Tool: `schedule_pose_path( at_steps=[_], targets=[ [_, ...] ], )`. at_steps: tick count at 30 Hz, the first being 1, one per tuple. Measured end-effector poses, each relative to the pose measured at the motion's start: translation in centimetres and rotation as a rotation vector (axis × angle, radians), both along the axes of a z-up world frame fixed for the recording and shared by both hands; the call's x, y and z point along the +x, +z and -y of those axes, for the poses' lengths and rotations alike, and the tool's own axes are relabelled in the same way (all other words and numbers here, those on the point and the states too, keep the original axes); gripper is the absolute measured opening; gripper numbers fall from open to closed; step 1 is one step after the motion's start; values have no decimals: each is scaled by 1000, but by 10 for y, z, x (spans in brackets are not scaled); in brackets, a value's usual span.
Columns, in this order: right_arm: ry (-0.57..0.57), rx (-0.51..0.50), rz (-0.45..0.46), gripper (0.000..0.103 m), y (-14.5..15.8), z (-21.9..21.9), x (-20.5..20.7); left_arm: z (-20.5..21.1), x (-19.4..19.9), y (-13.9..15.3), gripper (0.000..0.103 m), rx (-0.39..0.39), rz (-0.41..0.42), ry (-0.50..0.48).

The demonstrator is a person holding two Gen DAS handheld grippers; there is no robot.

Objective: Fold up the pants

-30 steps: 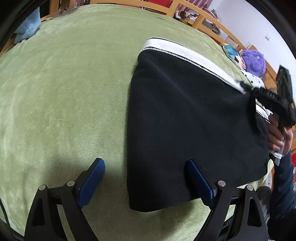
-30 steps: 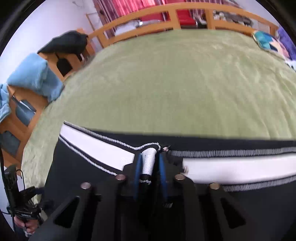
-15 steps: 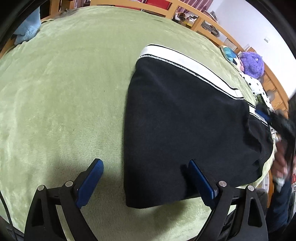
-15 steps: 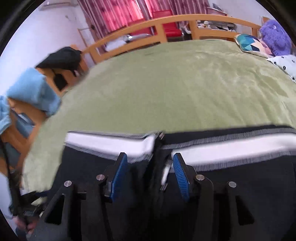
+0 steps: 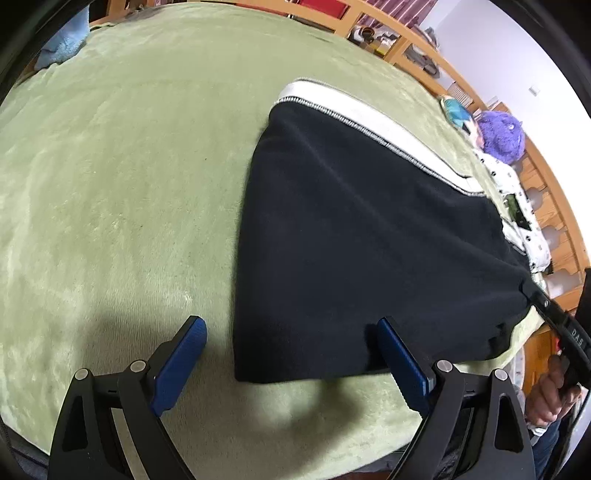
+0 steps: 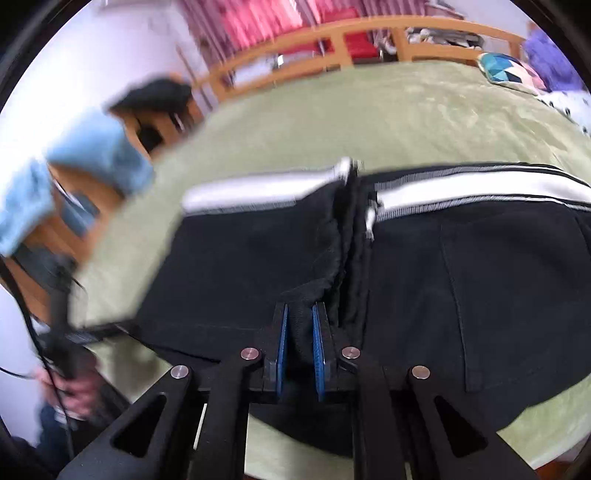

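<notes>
Black pants (image 5: 351,236) with a white side stripe (image 5: 369,114) lie folded on the green bed cover (image 5: 129,166). My left gripper (image 5: 291,347) is open, just above the near corner of the pants, one finger over the cover and one over the cloth. In the right wrist view the pants (image 6: 461,277) fill the lower half, stripe (image 6: 461,192) running across. My right gripper (image 6: 299,332) is shut on a black cloth edge at the near hem. It also shows at the right edge of the left wrist view (image 5: 554,321).
A wooden bed rail (image 6: 369,33) runs along the far side. A blue towel (image 6: 92,155) hangs on wooden furniture at left. A purple plush toy (image 5: 502,136) and a patterned pillow (image 6: 506,74) lie at the bed's far end.
My right gripper let go of the white stripe, opened, drew back toward the near edge and shut on the black hem. My left gripper stayed open and hardly moved.
</notes>
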State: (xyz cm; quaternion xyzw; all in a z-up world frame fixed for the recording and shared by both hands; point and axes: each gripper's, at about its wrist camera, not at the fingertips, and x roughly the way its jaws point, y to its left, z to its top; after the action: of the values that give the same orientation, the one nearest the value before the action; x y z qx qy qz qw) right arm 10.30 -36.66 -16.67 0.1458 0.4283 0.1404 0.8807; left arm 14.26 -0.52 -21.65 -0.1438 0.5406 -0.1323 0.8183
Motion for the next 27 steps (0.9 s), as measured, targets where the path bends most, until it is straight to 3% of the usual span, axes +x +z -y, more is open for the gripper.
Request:
schedule_pose_path(
  at_steps=[2, 5, 7, 10, 15, 18, 21, 24, 26, 27],
  targets=[
    [-5, -1, -31, 12, -5, 3, -6, -1, -2, 2, 92, -3, 3, 3],
    [19, -46, -139, 13, -37, -5, -6, -3, -4, 3, 92, 9, 7, 3],
    [21, -33, -150, 16, -46, -5, -4, -4, -2, 4, 92, 15, 9, 3],
    [20, -34, -116, 39, -31, 2, 2, -4, -2, 14, 92, 35, 40, -4],
    [-7, -90, 62, 39, 8, -2, 33, -5, 6, 24, 92, 63, 74, -15],
    [78, -111, 111, 17, 14, -25, 64, -4, 12, 27, 92, 59, 102, -18],
    [190, -118, 78, 13, -2, -48, 96, -4, 16, 31, 92, 15, 152, -30],
    [171, -180, -10, 11, -30, -48, 123, 1, 24, 26, 92, -8, 146, -71],
    [96, -242, -68, 0, -52, -38, 141, 3, 29, 15, 92, -2, 115, -94],
    [92, -191, -97, 0, -62, -30, 150, 5, 31, 8, 92, 4, 91, -104]
  ],
)
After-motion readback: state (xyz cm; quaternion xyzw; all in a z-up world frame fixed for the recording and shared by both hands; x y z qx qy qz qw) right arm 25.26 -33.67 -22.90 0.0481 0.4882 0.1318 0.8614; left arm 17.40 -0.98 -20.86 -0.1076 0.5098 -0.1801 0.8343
